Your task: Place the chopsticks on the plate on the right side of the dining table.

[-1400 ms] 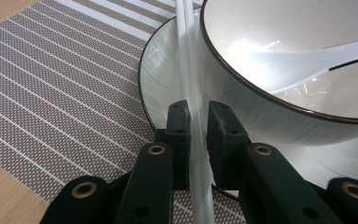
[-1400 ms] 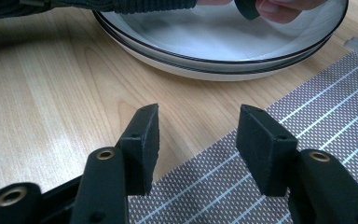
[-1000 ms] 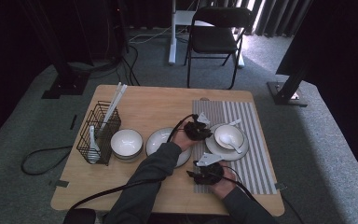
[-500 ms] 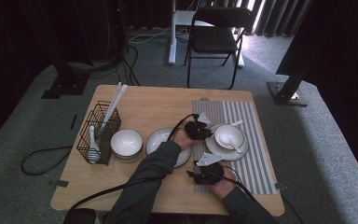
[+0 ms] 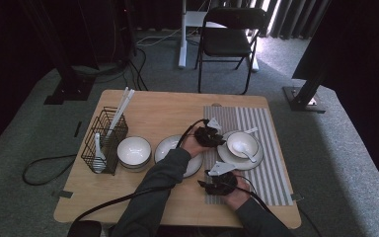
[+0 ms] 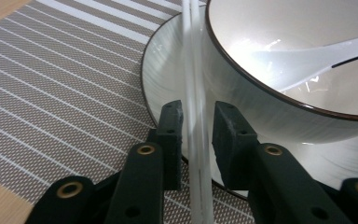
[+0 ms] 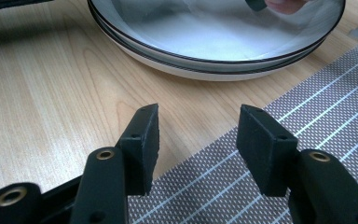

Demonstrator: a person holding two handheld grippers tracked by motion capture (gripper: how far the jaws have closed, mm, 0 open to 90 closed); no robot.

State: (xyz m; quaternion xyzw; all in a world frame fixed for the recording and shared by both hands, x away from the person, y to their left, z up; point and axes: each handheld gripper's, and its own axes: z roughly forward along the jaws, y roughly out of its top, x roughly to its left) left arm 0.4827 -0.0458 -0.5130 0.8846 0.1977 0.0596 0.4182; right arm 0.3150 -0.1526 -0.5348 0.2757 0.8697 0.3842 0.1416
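Note:
A white chopstick (image 6: 196, 116) runs between the jaws of my left gripper (image 6: 198, 126), which have just been opening; a thin gap shows on each side of the stick, which leans by the plate (image 6: 168, 65) and the bowl (image 6: 261, 107). A white spoon (image 6: 307, 60) lies in that bowl. From above, the left gripper (image 5: 208, 136) sits at the left rim of the plate (image 5: 227, 157) with the bowl (image 5: 242, 143) on the striped placemat (image 5: 271, 163). My right gripper (image 7: 198, 140) is open and holds nothing, low over the placemat's edge (image 7: 317, 107); it is nearer the person (image 5: 220, 182).
A stack of plates (image 5: 165, 148) lies left of the placemat, close ahead of the right gripper's jaws (image 7: 205, 42). Further left stand a white bowl (image 5: 133, 150) and a wire basket (image 5: 103, 143) with white chopsticks (image 5: 123, 103) and a spoon (image 5: 97, 148). A chair (image 5: 227, 44) stands beyond the table.

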